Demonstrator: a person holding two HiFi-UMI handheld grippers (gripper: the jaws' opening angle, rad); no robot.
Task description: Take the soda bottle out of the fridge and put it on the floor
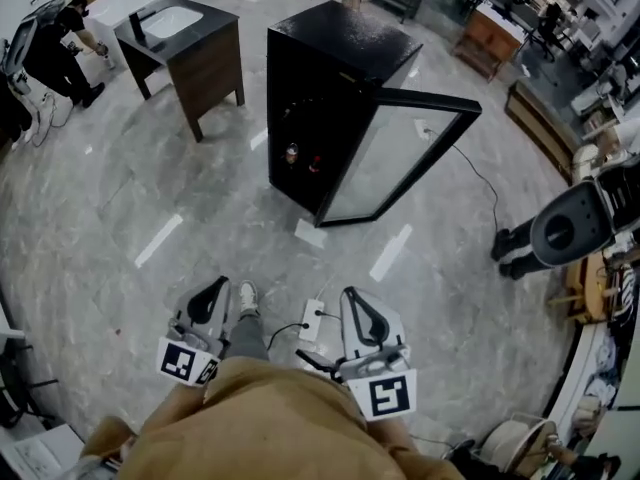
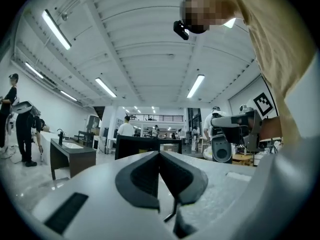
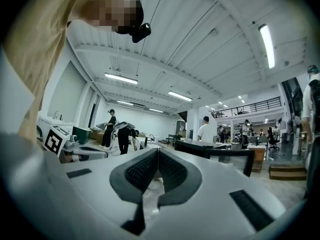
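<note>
A black mini fridge (image 1: 330, 88) stands on the floor ahead, its glass door (image 1: 400, 158) swung open to the right. Low on its shelves I see a small bottle (image 1: 292, 153) and a reddish item (image 1: 314, 164); which one is the soda bottle I cannot tell. My left gripper (image 1: 221, 281) and right gripper (image 1: 350, 291) are held close to my body, well short of the fridge, both pointing level toward it. The left gripper (image 2: 159, 154) is shut with nothing in it, and so is the right gripper (image 3: 158, 151). The fridge (image 2: 145, 146) shows beyond the left jaws, and the fridge (image 3: 200, 148) beyond the right.
A dark wooden sink cabinet (image 1: 190, 43) stands left of the fridge. A white robot with a round head (image 1: 570, 228) is at the right. A cable (image 1: 480, 178) runs from the fridge across the floor. A white box with a cord (image 1: 312, 320) lies between my grippers. A person (image 1: 60, 53) works at far left.
</note>
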